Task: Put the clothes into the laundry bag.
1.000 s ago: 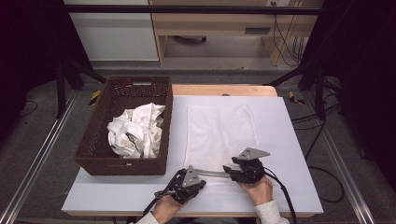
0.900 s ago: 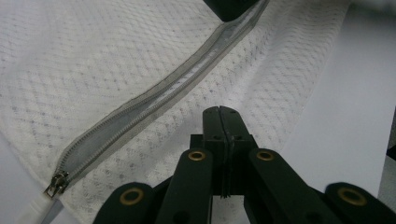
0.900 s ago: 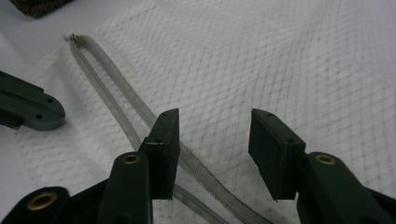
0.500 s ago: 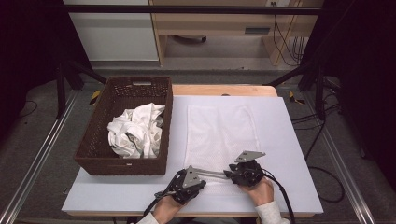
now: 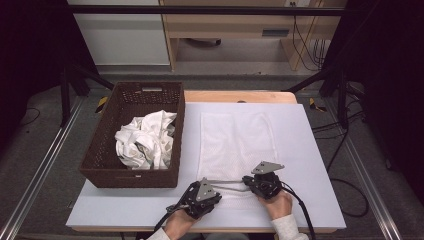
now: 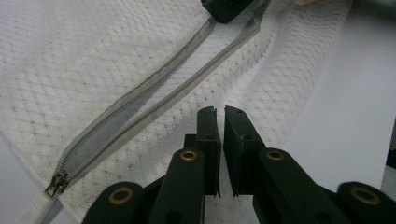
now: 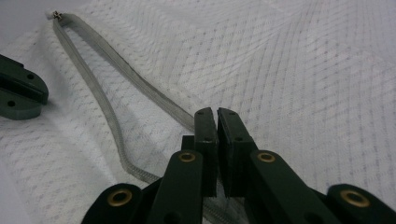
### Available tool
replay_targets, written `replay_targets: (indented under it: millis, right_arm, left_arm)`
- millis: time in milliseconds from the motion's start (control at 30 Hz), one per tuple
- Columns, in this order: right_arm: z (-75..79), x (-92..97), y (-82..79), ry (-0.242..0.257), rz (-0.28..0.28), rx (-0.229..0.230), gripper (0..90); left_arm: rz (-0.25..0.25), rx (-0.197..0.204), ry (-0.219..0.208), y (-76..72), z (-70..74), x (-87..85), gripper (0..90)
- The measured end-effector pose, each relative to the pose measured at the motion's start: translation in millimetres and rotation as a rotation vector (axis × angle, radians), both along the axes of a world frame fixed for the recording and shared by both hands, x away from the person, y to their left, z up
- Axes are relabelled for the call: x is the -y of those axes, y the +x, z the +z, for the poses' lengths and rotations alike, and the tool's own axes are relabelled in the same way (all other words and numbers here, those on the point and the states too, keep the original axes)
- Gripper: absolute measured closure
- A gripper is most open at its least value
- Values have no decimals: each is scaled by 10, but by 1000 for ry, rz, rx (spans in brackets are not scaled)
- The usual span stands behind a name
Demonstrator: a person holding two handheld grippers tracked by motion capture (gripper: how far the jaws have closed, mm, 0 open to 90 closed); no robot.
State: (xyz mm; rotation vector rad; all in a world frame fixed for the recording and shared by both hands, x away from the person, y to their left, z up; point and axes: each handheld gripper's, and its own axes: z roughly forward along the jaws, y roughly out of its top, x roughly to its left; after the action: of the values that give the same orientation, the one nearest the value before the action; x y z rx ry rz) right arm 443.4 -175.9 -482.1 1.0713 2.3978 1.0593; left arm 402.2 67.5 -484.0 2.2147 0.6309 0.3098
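High view: we have the white mesh laundry bag [image 5: 235, 147] flat mid-table, right of the wicker basket [image 5: 132, 172]; left gripper [image 5: 202, 192] and right gripper [image 5: 263, 182] sit at its near edge. Left gripper view: jaws nearly closed on mesh beside the grey zipper [image 6: 154, 95], slider [image 6: 55, 183] at the corner. Right gripper view: jaws have just been closing, pinching the zipper edge. Likely opening the mouth; next, spread the edges apart

Brown basket [image 5: 135, 150] walls off the table's left, bare tabletop [image 5: 305, 165] right of the mesh bag [image 5: 237, 145]
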Motion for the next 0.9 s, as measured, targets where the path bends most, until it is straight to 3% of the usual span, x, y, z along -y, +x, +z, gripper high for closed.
replay_targets:
  millis: [100, 167, 200, 233, 300, 367, 500, 533, 600, 700, 800, 833, 900]
  right_arm:
    - [8, 12, 15, 10, -1, -11, 876]
    - [38, 35, 14, 35, -5, -10, 878]
    - [47, 45, 17, 46, -5, -1, 878]
    - [71, 63, 19, 62, -2, 9, 878]
    - [111, 90, 17, 87, -9, 15, 879]
    - [164, 115, 17, 112, -10, 27, 880]
    - [255, 138, 26, 136, -9, 53, 881]
    - [269, 141, 29, 141, -3, 59, 881]
    - [291, 144, 25, 151, -1, 59, 882]
    - [299, 149, 28, 163, 5, 53, 883]
    - [295, 147, 30, 162, 5, 53, 882]
    - [292, 134, 27, 168, 4, 43, 876]
    - [293, 130, 19, 162, -1, 52, 802]
  left_arm:
    - [18, 23, -8, 40, 77, 6, 744]
    - [32, 79, 0, 76, 171, 24, 666]
    - [32, 79, 0, 76, 171, 24, 616]
    - [52, 138, 21, 133, 245, 83, 549]
    - [43, 140, 11, 222, 276, 158, 504]
    - [53, 147, 37, 323, 277, 254, 443]
    - [61, 160, 74, 476, 210, 414, 410]
    - [62, 169, 104, 501, 193, 435, 414]
    - [60, 158, 115, 532, 149, 466, 471]
    - [60, 149, 153, 566, 123, 458, 685]
    - [57, 145, 133, 586, 128, 437, 846]
    - [60, 136, 103, 595, 144, 420, 861]
    - [61, 136, 96, 603, 164, 400, 865]
